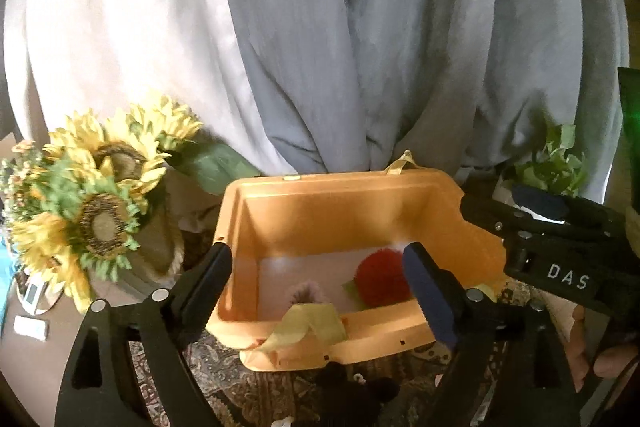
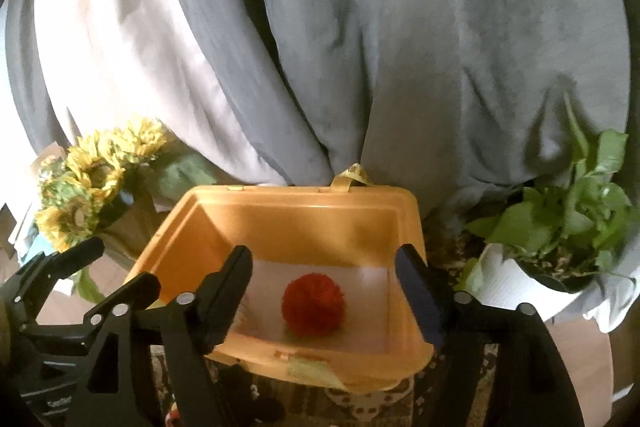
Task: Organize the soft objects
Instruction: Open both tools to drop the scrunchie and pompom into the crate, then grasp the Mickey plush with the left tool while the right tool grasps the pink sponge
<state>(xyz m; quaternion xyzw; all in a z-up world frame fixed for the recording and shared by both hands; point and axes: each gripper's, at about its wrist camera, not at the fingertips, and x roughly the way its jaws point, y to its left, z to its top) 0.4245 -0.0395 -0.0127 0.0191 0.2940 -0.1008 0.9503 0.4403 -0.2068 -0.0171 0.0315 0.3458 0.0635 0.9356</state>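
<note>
- "DAS" in white capital letters stands on the black body of the right claw (image 1: 516, 223), seen from the left wrist view
- Small pale lettering stands on the black body of the left claw (image 2: 100, 267) at the lower left edge of the right wrist view; it is too blurred to read
- A dark mark, perhaps digits, stands on the yellow tape loop (image 2: 354, 174) at the back rim of the orange box (image 2: 304, 201); it cannot be read
</note>
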